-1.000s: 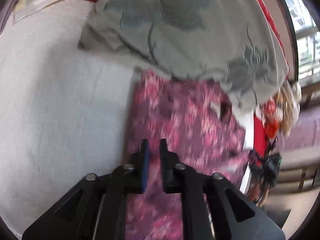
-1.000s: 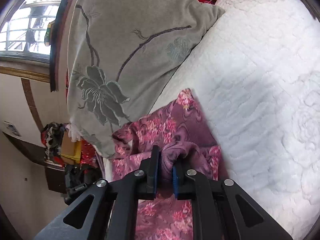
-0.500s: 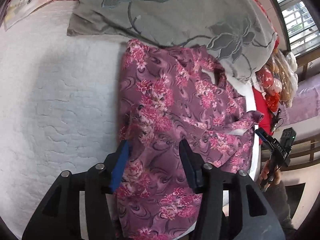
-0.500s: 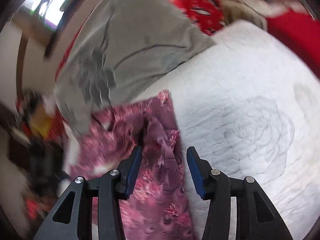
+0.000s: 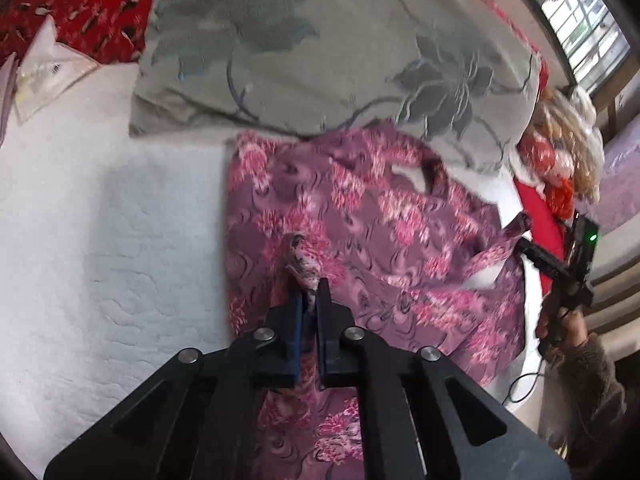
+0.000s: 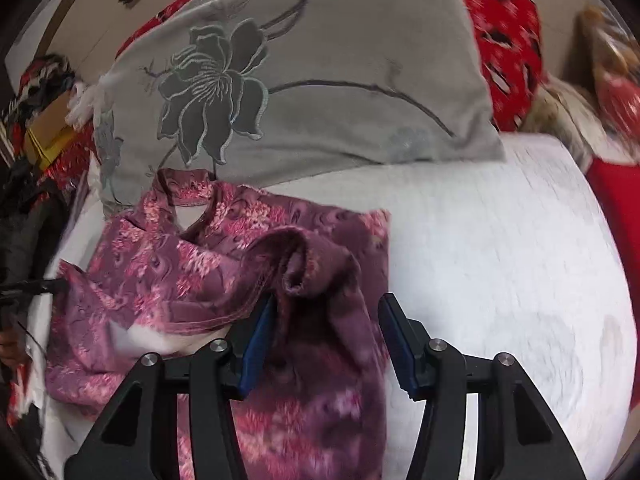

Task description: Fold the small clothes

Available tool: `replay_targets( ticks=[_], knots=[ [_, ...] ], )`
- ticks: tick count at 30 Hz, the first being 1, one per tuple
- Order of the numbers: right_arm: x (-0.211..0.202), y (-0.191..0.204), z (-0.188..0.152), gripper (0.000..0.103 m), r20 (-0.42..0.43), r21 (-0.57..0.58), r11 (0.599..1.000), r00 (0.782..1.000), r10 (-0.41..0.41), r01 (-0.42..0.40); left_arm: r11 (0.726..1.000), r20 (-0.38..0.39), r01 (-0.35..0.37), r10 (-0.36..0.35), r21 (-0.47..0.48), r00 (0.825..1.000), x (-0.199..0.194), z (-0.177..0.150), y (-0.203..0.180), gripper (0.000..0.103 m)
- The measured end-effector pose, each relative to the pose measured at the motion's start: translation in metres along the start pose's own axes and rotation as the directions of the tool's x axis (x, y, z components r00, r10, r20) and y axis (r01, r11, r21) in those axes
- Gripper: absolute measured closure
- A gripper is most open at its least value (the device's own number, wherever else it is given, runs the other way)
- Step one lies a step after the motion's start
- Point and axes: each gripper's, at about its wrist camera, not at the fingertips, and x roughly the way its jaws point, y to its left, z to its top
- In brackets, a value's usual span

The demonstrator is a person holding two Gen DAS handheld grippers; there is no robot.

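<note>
L gripper (image 5: 308, 294) fingers just closed, now pinching a fold of the floral garment (image 5: 360, 232), w/ cloth between | R gripper (image 6: 326, 332) fingers just opened, stand wide, cloth between but not pressed | garment centre frame on white bed (image 5: 100, 240), below grey pillow (image 5: 320, 52) | looks like re-grip: L takes hold, R lets go, next fold pending

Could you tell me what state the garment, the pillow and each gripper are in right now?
Floral garment: spread on the white quilt, partly folded, one fold pinched up.
Grey pillow: lying behind it.
Left gripper: just closed on fabric.
Right gripper: open, cloth between jaws.
</note>
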Motion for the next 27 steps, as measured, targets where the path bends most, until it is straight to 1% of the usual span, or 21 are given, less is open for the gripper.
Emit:
replay_targets(
  ticks=[2, 3, 5, 6, 9, 12, 13, 14, 16, 17, 18, 19, 21, 22, 23, 24, 25, 26, 27],
  knots=[
    [0.004, 0.001, 0.005, 0.053, 0.012, -0.006, 1.000, 1.000, 0.008, -0.008, 0.999, 0.020, 0.013, -0.013, -0.029, 1.000, -0.007, 0.004, 0.003, 0.100],
    [0.005, 0.000, 0.006, 0.059, 0.016, 0.004, 1.000, 0.999, 0.028, -0.028, 0.999, 0.030, 0.019, -0.018, -0.040, 0.999, -0.010, 0.006, 0.004, 0.100],
    [0.005, -0.005, 0.009, 0.087, 0.008, 0.044, 0.996, 0.997, 0.078, -0.078, 0.998, 0.049, 0.018, -0.015, -0.054, 0.999, -0.015, 0.010, 0.005, 0.100],
    [0.005, -0.008, 0.010, 0.091, 0.003, 0.060, 0.993, 0.995, 0.101, -0.101, 0.998, 0.057, 0.018, -0.014, -0.066, 0.998, -0.017, 0.013, 0.006, 0.100],
    [-0.009, -0.017, 0.014, 0.093, 0.058, 0.114, 0.979, 0.985, 0.164, -0.170, 0.994, 0.095, 0.032, -0.022, -0.105, 0.995, -0.022, 0.019, 0.010, 0.101],
    [-0.026, -0.036, 0.021, 0.093, 0.153, 0.227, 0.936, 0.959, 0.239, -0.270, 0.989, 0.135, 0.022, -0.002, -0.145, 0.991, -0.022, 0.031, 0.017, 0.102],
    [-0.028, -0.043, 0.024, 0.093, 0.180, 0.266, 0.919, 0.952, 0.249, -0.290, 0.986, 0.145, 0.014, 0.010, -0.167, 0.989, -0.021, 0.037, 0.022, 0.102],
    [-0.028, -0.049, 0.026, 0.093, 0.199, 0.301, 0.907, 0.949, 0.243, -0.296, 0.981, 0.152, 0.005, 0.025, -0.192, 0.988, -0.016, 0.045, 0.028, 0.102],
    [-0.022, -0.060, 0.030, 0.094, 0.213, 0.361, 0.885, 0.950, 0.231, -0.296, 0.973, 0.145, -0.021, 0.056, -0.229, 0.988, -0.004, 0.057, 0.039, 0.102],
    [-0.017, -0.067, 0.031, 0.093, 0.203, 0.398, 0.874, 0.955, 0.215, -0.281, 0.969, 0.123, -0.034, 0.066, -0.245, 0.990, 0.005, 0.062, 0.045, 0.102],
    [-0.012, -0.072, 0.030, 0.091, 0.188, 0.431, 0.864, 0.962, 0.197, -0.261, 0.962, 0.089, -0.055, 0.082, -0.267, 0.993, 0.017, 0.067, 0.052, 0.102],
    [-0.007, -0.079, 0.029, 0.088, 0.178, 0.468, 0.847, 0.966, 0.189, -0.252, 0.959, 0.070, -0.060, 0.082, -0.277, 0.994, 0.025, 0.069, 0.057, 0.102],
    [-0.003, -0.086, 0.026, 0.084, 0.179, 0.507, 0.819, 0.962, 0.206, -0.269, 0.958, 0.044, -0.062, 0.077, -0.279, 0.996, 0.036, 0.071, 0.062, 0.102],
    [-0.001, -0.087, 0.025, 0.075, 0.176, 0.515, 0.812, 0.960, 0.216, -0.277, 0.959, 0.038, -0.042, 0.054, -0.281, 0.998, 0.040, 0.071, 0.064, 0.102],
    [0.000, -0.087, 0.024, 0.062, 0.177, 0.509, 0.813, 0.959, 0.222, -0.282, 0.959, 0.033, -0.006, 0.016, -0.283, 0.999, 0.042, 0.070, 0.065, 0.102],
    [0.001, -0.085, 0.024, 0.056, 0.176, 0.499, 0.820, 0.960, 0.220, -0.279, 0.957, 0.031, 0.029, -0.021, -0.289, 0.999, 0.044, 0.068, 0.067, 0.101],
    [0.002, -0.083, 0.024, 0.049, 0.175, 0.488, 0.830, 0.962, 0.210, -0.270, 0.955, 0.032, 0.051, -0.044, -0.291, 0.999, 0.045, 0.067, 0.068, 0.101],
    [0.006, -0.082, 0.024, 0.049, 0.162, 0.480, 0.838, 0.965, 0.208, -0.261, 0.954, 0.027, 0.076, -0.071, -0.290, 0.997, 0.046, 0.066, 0.069, 0.097],
    [0.012, -0.080, 0.025, 0.049, 0.141, 0.474, 0.844, 0.968, 0.206, -0.249, 0.950, 0.020, 0.101, -0.099, -0.296, 0.995, 0.048, 0.063, 0.069, 0.092]
  ],
)
